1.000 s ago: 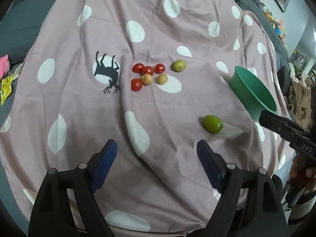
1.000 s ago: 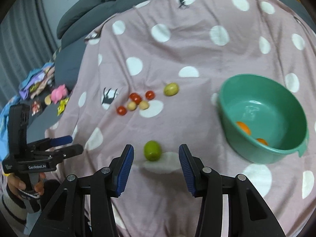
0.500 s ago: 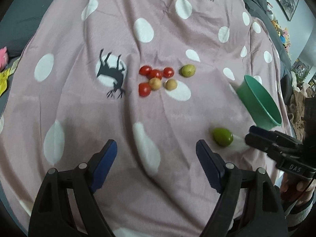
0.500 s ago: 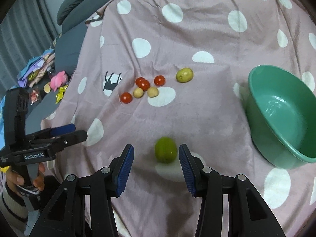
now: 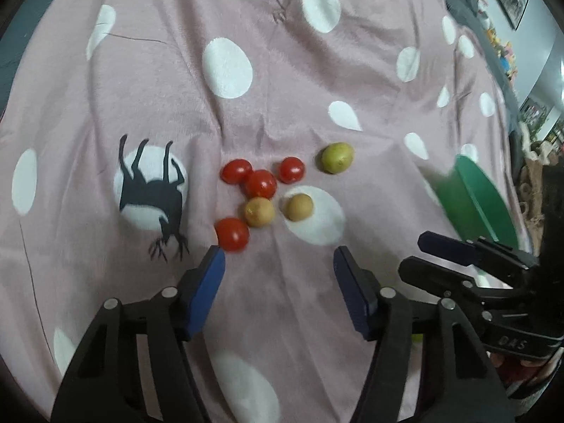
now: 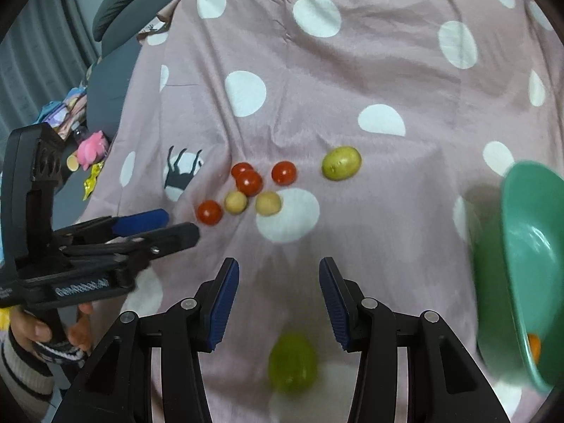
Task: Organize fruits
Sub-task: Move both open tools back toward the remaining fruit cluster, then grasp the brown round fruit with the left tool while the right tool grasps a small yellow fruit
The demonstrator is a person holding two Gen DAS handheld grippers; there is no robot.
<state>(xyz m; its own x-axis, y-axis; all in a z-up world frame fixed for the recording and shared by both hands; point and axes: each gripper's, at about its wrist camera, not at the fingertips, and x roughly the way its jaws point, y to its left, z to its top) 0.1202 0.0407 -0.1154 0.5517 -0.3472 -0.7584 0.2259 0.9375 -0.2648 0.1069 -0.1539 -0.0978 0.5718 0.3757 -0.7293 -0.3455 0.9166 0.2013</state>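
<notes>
Pink cloth (image 5: 268, 70): white-dotted, with a dark deer print, it covers the whole work surface in both views.
Green fruit (image 6: 292, 366): blurred in the right wrist view, low between the right gripper's arms and behind its pads; in the left wrist view only a sliver shows past the left gripper's arm.
Green bowl (image 6: 521, 246): cut off at the right edge and smeared by motion; an orange fruit (image 6: 535, 347) peeks out at its lower rim.
Fruit cluster: four red tomatoes (image 5: 261, 184) and two tan round fruits (image 5: 259, 211) lie together mid-cloth, with a yellow-green fruit (image 5: 337, 157) just beside them to the right.
Left gripper (image 5: 278, 257): jaws closing, with only bare cloth between the blue pads; the nearest tomato (image 5: 232, 234) sits just ahead of the left pad.
Right gripper (image 6: 278, 269): pads spread apart, pinching nothing.
Hand (image 6: 38, 331): striped sleeve, partly hidden behind the left gripper's handle.
</notes>
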